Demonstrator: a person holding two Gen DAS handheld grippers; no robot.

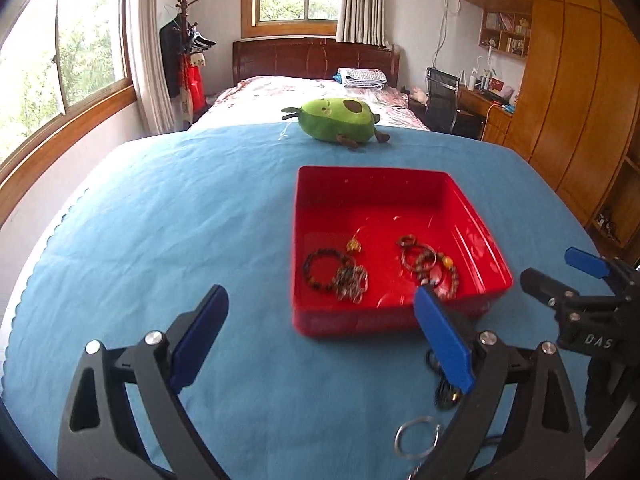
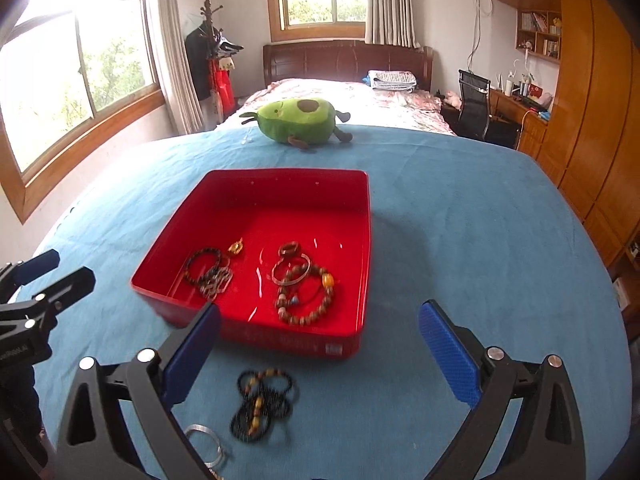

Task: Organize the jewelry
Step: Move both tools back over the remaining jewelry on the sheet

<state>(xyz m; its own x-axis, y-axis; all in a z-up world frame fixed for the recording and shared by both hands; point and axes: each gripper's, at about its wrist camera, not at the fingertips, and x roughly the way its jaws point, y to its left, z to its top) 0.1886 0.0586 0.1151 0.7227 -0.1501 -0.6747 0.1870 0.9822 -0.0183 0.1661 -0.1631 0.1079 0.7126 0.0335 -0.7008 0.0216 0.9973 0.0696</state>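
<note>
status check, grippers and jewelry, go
Left gripper open, empty. Right gripper open, empty. Bracelets in red tray; black bead necklace, silver ring outside. Nothing blocking.

Green avocado plush toy (image 2: 298, 120) on blue tablecloth (image 2: 460, 240); beyond, a dark wooden-headboard bed (image 2: 348, 60), black office chair (image 2: 474, 100)

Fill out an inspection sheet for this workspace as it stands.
Surface: blue cloth-covered table, wrinkled.
Job's things: red square plastic tray holds several beaded bracelets and a metal bangle. Outside it, on the cloth in front: a dark beaded necklace bundle and a silver metal ring.
Clutter: green avocado plush toy at the far table edge.
Grippers: left gripper open, empty; right gripper open, empty.
Cables: orange cable by the desk, far from the table.
Surroundings: bed, windows, coat stand, wooden wardrobes.
</note>
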